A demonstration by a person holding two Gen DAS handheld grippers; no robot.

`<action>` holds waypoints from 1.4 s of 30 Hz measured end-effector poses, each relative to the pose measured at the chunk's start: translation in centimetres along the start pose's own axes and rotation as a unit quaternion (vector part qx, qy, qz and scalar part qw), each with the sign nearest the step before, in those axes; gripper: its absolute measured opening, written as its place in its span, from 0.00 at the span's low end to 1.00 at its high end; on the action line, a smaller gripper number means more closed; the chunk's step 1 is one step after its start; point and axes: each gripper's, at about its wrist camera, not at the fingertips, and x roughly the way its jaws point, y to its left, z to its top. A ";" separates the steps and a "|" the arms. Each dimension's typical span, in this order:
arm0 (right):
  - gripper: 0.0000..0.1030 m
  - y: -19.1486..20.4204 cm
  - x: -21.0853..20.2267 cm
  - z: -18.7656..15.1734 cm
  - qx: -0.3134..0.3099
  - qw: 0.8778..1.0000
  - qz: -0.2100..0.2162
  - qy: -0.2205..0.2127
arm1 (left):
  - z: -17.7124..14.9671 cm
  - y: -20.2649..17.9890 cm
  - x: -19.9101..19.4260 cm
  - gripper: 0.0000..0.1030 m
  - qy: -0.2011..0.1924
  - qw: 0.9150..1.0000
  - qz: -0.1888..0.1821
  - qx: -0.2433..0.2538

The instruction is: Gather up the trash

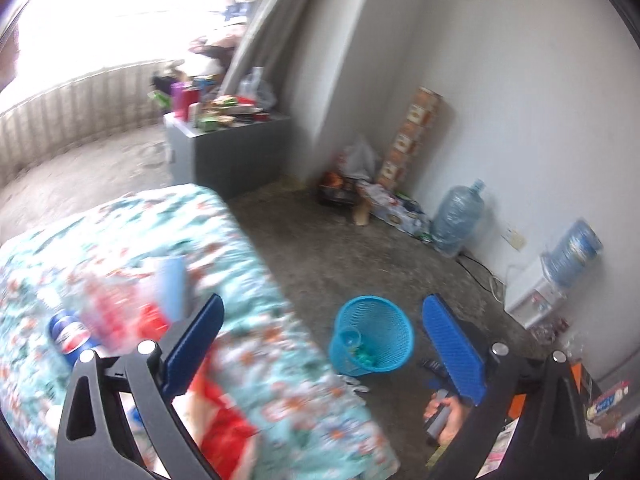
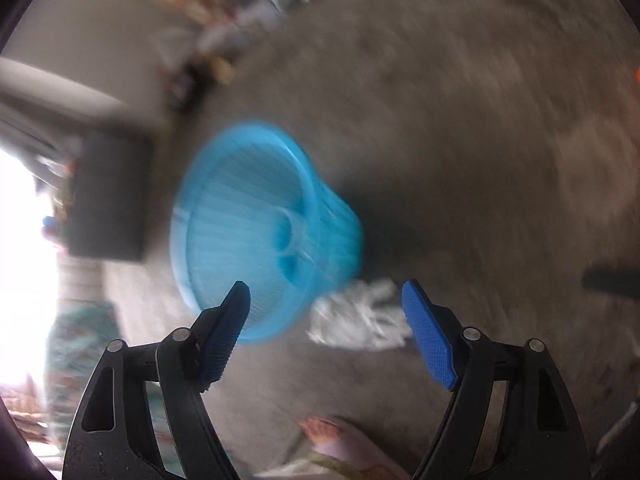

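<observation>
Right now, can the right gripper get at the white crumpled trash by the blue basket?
Probably yes: the right gripper is open, and the white crumpled trash lies on bare floor between its fingers, beside the blue basket.

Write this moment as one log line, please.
left gripper: open, empty | right gripper: open, above crumpled white paper | blue mesh wastebasket: floor

This is a lived-in bedroom in a home. A bed (image 1: 168,264) with a floral cover lies behind the left finger, a cluttered grey cabinet (image 1: 236,152) stands far beyond it beside a curtain (image 1: 276,12), and water jugs (image 1: 456,216) line the wall past the right finger on a bare concrete floor (image 1: 360,248).
</observation>
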 end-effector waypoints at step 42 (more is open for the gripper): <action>0.05 4.2 14.1 -13.3 -0.277 0.955 -0.080 0.064 | -3.2 13.8 -7.7 0.95 -0.076 0.983 0.113 -0.126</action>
